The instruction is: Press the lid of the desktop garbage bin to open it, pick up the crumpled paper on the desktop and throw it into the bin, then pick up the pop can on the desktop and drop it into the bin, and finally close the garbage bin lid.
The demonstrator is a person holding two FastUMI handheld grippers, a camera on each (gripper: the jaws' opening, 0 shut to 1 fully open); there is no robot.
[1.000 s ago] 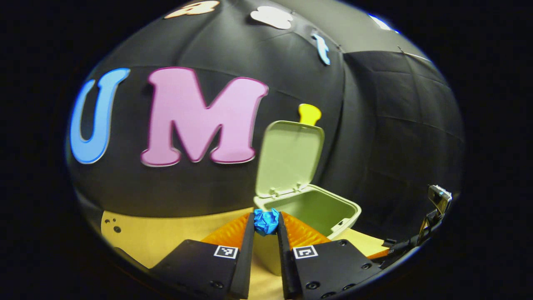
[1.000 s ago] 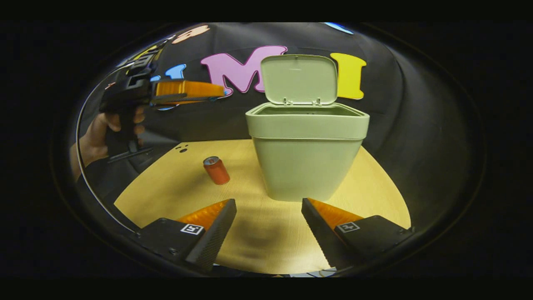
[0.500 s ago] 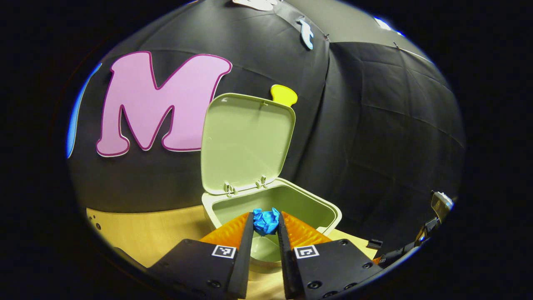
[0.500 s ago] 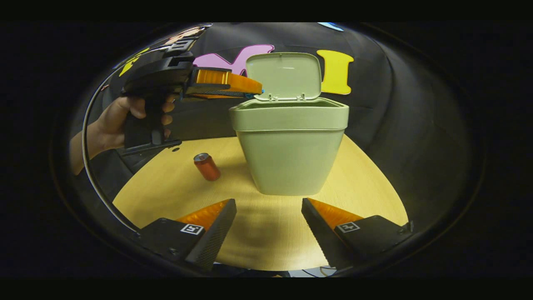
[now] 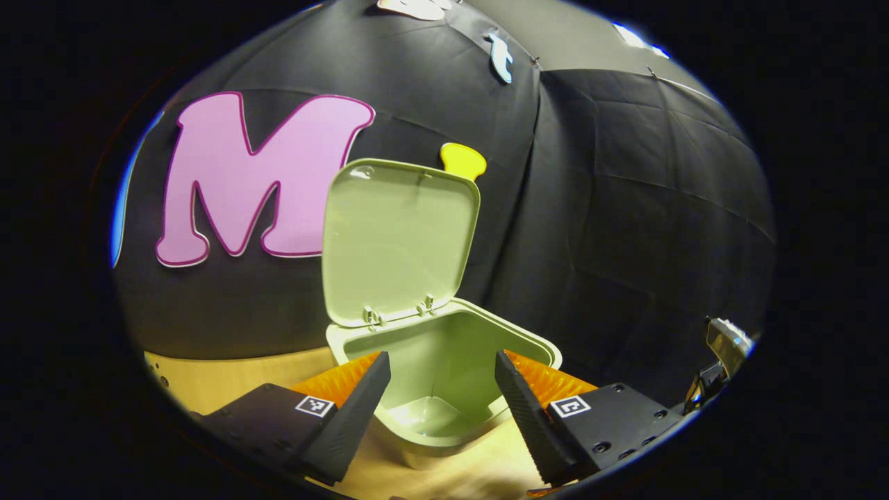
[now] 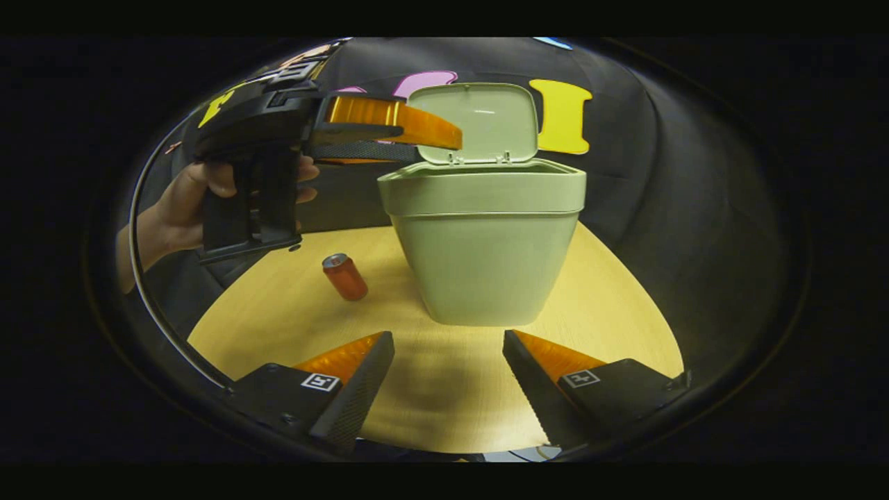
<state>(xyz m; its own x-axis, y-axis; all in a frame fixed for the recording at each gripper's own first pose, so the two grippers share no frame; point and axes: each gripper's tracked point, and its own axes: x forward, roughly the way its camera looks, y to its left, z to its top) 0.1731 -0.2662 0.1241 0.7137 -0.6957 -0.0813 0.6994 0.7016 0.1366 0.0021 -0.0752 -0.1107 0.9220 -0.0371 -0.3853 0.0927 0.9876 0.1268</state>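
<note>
**Left gripper view: fingers spread above the open bin**

Left gripper view looks down along the left gripper (image 5: 442,389), whose two fingers stand wide apart with nothing between them, poised over the mouth of the pale green plastic desktop garbage bin (image 5: 444,368). Each finger base carries a small square black-and-white marker tag; no readable writing or brand shows on it or on the bin. The bin's rounded-rectangle lid (image 5: 399,239) stands upright on two small hinges at the far rim, its smooth inner face turned toward the camera. Inside, the walls and the floor in sight are plain pale green; the crumpled paper cannot be made out in the part of the interior on show.

Right gripper view shows the right gripper (image 6: 448,357) low over the light wooden round tabletop (image 6: 611,305), its fingers also wide apart and empty, with the same kind of marker tags. The bin (image 6: 486,257) stands in the middle of the table, tapering toward its base, with a broad collar around the top. To its left, well apart from it, the small orange-red pop can (image 6: 344,276) with a silver top stands on the table, slightly tilted in the fisheye; any label is too small to read. A person's hand (image 6: 184,208) holds the left gripper (image 6: 444,142) at upper left, fingertips over the bin's left rim.
</note>
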